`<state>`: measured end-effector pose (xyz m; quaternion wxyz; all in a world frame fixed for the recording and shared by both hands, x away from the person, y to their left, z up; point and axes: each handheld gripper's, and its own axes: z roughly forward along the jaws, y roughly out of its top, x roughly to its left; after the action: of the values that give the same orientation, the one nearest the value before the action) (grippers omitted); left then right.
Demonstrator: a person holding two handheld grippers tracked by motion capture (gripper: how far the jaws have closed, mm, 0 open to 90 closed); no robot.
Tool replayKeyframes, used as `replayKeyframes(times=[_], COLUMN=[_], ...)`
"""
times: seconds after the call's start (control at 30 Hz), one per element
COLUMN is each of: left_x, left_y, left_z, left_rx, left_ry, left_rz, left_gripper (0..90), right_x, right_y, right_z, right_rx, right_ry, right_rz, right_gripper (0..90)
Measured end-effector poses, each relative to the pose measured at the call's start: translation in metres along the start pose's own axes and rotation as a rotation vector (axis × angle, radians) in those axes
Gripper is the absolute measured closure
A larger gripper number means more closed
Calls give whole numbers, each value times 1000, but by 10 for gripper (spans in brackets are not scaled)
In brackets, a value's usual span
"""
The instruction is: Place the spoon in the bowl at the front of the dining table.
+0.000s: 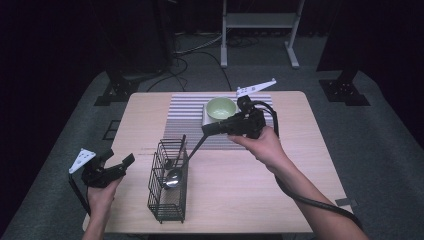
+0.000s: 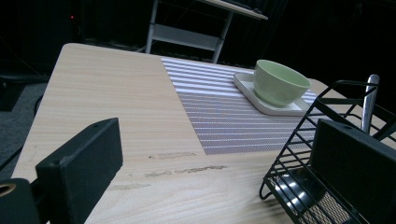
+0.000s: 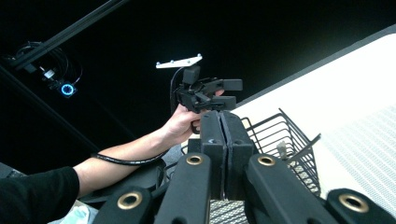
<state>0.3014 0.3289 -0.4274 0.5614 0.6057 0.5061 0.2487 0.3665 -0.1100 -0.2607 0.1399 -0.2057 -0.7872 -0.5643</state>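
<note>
The right claw (image 1: pixel 209 129) is closed on a ladle (image 1: pixel 182 162) handle, its bowl resting inside a black wire basket (image 1: pixel 169 200). The left claw (image 1: pixel 121 165) hangs open, empty, beside the basket at the counter (image 1: pixel 250 200) edge.

the high view looks forward and down from above the person's side onto the whole table (image 1: pixel 240 200). the left gripper view sits low, near the tabletop, facing toward about 1 o'clock, and shares the wire basket (image 2: pixel 322 154) and green bowl (image 2: pixel 280 81) with the high view. the right gripper view faces toward 8 o'clock, close behind its own claw (image 3: pixel 224 140), sharing the basket.
</note>
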Motion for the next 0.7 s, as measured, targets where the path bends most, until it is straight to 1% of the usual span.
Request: replayKeyframes(times=[0.03, 0.17, 0.37, 0.5, 0.7], left_x=[0, 1, 1, 1, 1], left_y=[0, 0, 0, 0, 0], left_z=[0, 0, -1, -1, -1], left_rx=[0, 0, -3, -3, -5], left_ry=[0, 1, 3, 6, 7], left_rz=[0, 0, -1, 1, -4], left_gripper=[15, 15, 15, 15, 15], right_x=[-1, -3, -8, -11, -22], right_y=[-1, -2, -6, -9, -16], right_z=[-5, -14, -26, -32, -44], right_rx=[-4, -15, -23, -24, -36], right_ry=[-6, -12, -30, -41, -67], right_rz=[1, 16, 30, 42, 69], right_gripper=[891, 891, 891, 891, 891])
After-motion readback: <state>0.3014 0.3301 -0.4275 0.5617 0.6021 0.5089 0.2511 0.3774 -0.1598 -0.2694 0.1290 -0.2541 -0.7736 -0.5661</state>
